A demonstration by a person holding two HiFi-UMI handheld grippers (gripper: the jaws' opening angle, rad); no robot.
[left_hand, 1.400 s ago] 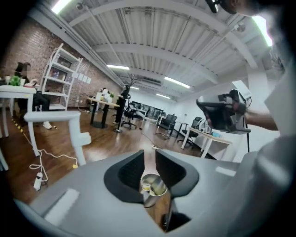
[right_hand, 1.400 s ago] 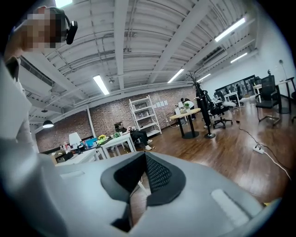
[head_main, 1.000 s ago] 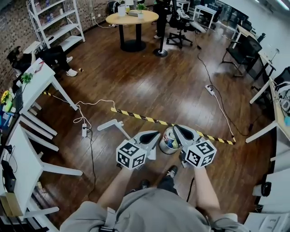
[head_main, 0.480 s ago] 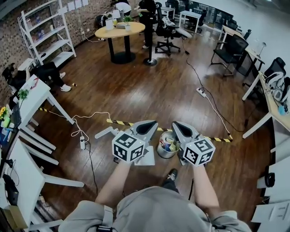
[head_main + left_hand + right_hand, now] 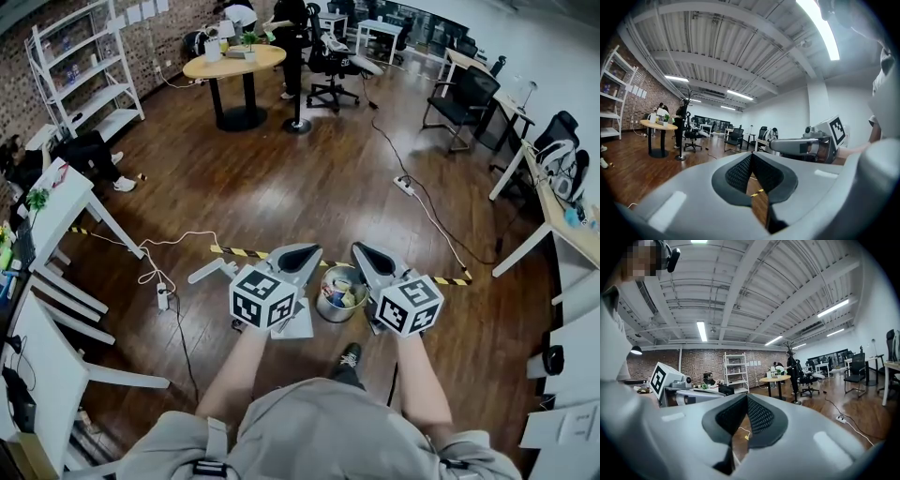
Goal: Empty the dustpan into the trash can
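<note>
A small metal trash can (image 5: 337,293) with colourful rubbish in it stands on the wood floor just ahead of my feet. To its left lies the white dustpan (image 5: 296,324), its long handle (image 5: 212,270) pointing left and much of the pan hidden under my left gripper. My left gripper (image 5: 314,250) and right gripper (image 5: 359,247) are held side by side well above the floor, pointing forward on either side of the can. Both are shut with nothing in them. The left gripper view shows its pads (image 5: 740,171) meeting, and so does the right gripper view (image 5: 759,414).
Yellow-black tape (image 5: 246,254) runs across the floor beyond the can. A power strip with white cable (image 5: 161,300) lies at the left by white desks (image 5: 58,202). A round table (image 5: 234,62) and office chairs (image 5: 330,58) stand far back. My shoe (image 5: 349,357) is below the can.
Both grippers have come up higher, still shut and empty. The head view has tilted, so the can and dustpan sit a little further left and up in the picture.
</note>
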